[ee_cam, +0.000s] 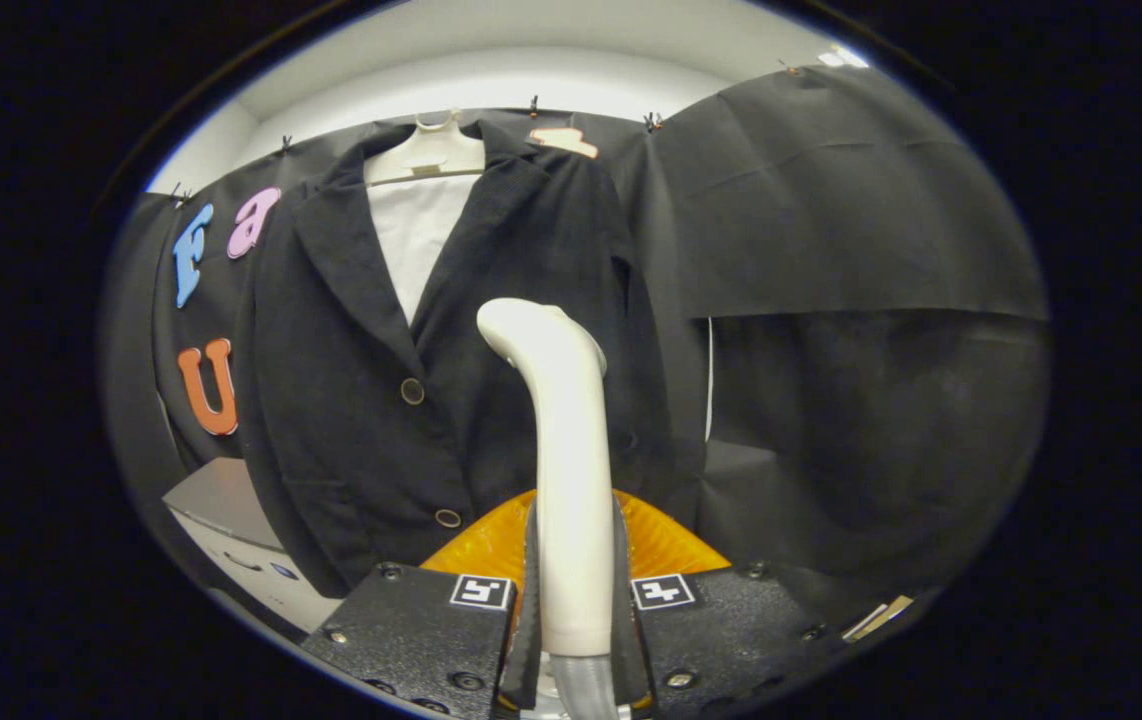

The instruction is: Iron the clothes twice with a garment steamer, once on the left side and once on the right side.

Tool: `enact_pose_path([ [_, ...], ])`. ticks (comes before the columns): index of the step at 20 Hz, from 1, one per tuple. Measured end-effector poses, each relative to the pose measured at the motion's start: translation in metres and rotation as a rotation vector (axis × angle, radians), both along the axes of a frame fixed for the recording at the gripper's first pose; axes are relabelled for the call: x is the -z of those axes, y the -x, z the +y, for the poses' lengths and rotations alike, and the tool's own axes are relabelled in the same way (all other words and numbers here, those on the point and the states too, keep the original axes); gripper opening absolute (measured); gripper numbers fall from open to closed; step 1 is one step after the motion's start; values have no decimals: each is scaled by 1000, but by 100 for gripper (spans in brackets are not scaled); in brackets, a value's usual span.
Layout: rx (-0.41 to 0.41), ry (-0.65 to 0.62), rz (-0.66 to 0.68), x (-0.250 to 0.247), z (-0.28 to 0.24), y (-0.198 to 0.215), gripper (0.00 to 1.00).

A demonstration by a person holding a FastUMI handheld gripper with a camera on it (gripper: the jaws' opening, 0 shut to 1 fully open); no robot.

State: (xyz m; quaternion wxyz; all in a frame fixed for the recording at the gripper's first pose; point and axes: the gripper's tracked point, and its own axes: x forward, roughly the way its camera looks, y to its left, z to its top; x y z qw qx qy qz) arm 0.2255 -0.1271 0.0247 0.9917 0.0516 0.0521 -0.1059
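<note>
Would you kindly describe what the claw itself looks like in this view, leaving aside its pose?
The claw has two blocky, black, speckled carriages studded with round screw heads, each carrying a square black-and-white marker tag on its inner corner. Two narrow, blade-like fingers rise between the carriages. An orange translucent ribbed piece sits just behind them.

The garment steamer (559, 440) stands right up the middle, and its lower end drops out of sight below, along with the grey hose (583, 690) that leaves it. The gripper (574, 600) has a finger pressed to each side of the handle, though the finger bases are cut away. Behind the handle, the steamer's head turns away toward the jacket (381, 380), so its face can't be seen. The handle covers a strip of the jacket's front, and the hem is lost behind the gripper body. The hanger (431, 150) shows partly; its arms are tucked under the lapels. A pale cabinet (231, 530) peeks out beyond the jacket, mostly hidden.
</note>
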Motion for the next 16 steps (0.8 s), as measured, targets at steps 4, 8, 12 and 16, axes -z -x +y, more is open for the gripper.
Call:
enact_pose_path([
  [4,-18,-29,39,19,2,-1,31],
  [8,-22,-29,68,39,-1,11,31],
  [12,-14,-11,104,61,-1,18,31],
  [16,-1,10,137,81,1,25,31],
])
